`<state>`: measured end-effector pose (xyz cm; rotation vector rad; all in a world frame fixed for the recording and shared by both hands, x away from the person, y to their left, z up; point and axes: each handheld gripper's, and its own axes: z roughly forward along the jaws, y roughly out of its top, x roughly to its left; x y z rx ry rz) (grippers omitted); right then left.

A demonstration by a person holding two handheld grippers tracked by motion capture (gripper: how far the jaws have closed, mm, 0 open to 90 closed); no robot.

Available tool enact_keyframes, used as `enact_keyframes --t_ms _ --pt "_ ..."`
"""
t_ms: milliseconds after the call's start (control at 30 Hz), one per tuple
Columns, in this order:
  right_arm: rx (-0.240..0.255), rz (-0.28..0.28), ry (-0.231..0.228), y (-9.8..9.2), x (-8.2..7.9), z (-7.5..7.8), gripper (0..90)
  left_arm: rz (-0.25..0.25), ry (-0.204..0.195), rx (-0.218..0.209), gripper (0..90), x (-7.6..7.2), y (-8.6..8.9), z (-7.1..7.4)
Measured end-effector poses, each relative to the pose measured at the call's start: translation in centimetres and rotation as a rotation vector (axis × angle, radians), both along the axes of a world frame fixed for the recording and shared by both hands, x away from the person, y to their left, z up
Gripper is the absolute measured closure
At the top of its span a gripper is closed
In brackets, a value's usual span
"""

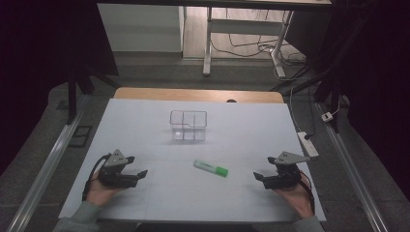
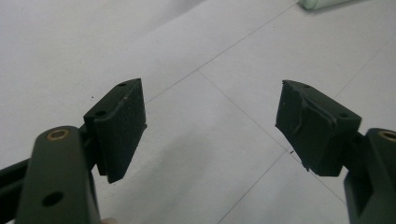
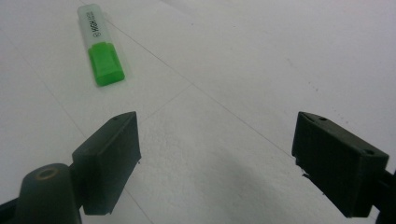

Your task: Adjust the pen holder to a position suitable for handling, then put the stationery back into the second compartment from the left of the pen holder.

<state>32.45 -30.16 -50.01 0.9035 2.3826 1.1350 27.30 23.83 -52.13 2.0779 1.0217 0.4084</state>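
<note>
A highlighter (image 1: 211,167) with a pale body and green cap lies flat on the white table (image 1: 159,208), near the middle front. In the right gripper view the highlighter (image 3: 100,44) lies at the upper left, cap end nearer. Its pale end (image 2: 322,3) peeks in at the top right of the left gripper view. My left gripper (image 1: 139,174) rests at the front left, jaws wide apart with nothing between them. My right gripper (image 1: 257,178) sits at the front right, open and empty too. A clear plastic box (image 1: 188,125) with compartments stands behind the highlighter.
The wooden table edge (image 1: 145,93) runs along the far side. A power strip (image 1: 308,143) and cables lie on the floor to the right. Desk legs (image 1: 208,43) stand beyond the table. Metal rails (image 1: 43,174) flank both sides.
</note>
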Motion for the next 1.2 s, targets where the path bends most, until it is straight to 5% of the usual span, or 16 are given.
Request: enact_keyframes --t_ms 767,1200 --pt "-0.012 0.023 -0.002 0.4 0.0 0.3 17.2 -0.006 -0.004 -0.011 23.8 -0.2 0.2 0.3" --pt "-0.017 0.071 0.019 2.4 0.6 1.8 20.3 -0.011 -0.003 -0.011 23.4 -0.2 0.2 0.4"
